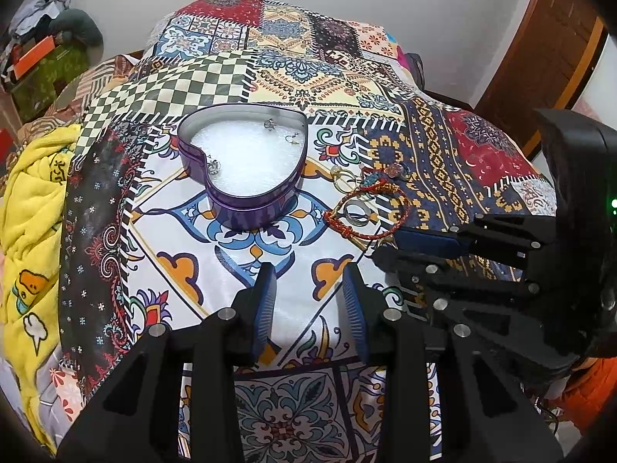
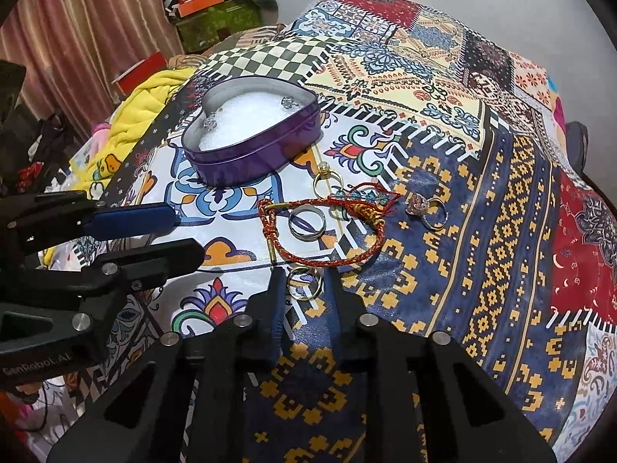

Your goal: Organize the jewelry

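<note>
A purple heart-shaped tin (image 1: 246, 196) (image 2: 254, 158) with white foam lining stands open on the patchwork cloth, with a few small earrings (image 1: 213, 165) inside. To its right lie a red braided bracelet (image 2: 327, 227) (image 1: 401, 208), a silver band (image 2: 306, 223) (image 1: 356, 212), a yellow ring (image 2: 327, 183) and a pink-stone ring (image 2: 418, 204). My right gripper (image 2: 304, 283) (image 1: 385, 247) has narrowed onto a gold ring (image 2: 304, 287) that rests on the cloth, its pads against both sides. My left gripper (image 1: 308, 281) (image 2: 185, 235) hovers open in front of the tin, holding nothing.
The patchwork cloth (image 2: 482, 231) covers a raised bed-like surface. A yellow blanket (image 1: 31, 200) drapes off the left side. Boxes and clutter (image 2: 208, 4) sit far left by a curtain (image 2: 85, 38). A wooden door (image 1: 547, 46) is at the far right.
</note>
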The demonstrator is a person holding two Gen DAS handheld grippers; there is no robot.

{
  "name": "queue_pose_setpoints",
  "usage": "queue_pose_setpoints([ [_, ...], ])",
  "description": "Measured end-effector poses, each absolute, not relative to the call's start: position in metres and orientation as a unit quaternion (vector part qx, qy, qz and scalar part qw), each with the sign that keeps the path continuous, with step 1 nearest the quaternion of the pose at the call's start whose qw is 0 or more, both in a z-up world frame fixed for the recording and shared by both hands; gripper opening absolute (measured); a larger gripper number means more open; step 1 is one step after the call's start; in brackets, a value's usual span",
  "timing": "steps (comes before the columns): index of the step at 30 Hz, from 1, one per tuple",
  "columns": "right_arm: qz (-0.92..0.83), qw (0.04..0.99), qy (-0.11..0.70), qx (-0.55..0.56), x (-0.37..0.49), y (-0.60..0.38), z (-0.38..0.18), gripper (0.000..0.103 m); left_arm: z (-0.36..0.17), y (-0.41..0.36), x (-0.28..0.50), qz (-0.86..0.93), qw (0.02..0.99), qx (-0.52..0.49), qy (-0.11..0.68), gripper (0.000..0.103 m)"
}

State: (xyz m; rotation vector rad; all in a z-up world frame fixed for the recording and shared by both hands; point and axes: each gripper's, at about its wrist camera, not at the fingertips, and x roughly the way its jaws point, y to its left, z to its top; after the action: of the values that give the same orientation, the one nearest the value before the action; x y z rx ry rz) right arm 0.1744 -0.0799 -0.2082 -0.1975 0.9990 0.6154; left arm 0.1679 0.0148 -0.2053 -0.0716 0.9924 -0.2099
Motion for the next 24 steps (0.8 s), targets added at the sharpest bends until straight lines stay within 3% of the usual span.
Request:
queue_pose_setpoints([
  [10, 0.264, 0.843, 0.465, -0.051, 0.176, -0.113, -0.198, 0.016, -0.191, -0.002, 0.18, -0.135, 0.873, -0.045, 0.467, 0.036],
  [17, 0.237, 0.863, 0.445, -0.021, 0.179, -0.148, -0.181, 0.016, -0.196, -0.028, 0.202, -0.149, 0.871, -0.025, 0.467, 0.027],
  [24, 0.234, 0.87, 0.434, -0.004, 0.18, -0.162, -0.179, 0.017, -0.21, -0.04, 0.216, -0.132, 0.868, 0.006, 0.48, 0.026],
])
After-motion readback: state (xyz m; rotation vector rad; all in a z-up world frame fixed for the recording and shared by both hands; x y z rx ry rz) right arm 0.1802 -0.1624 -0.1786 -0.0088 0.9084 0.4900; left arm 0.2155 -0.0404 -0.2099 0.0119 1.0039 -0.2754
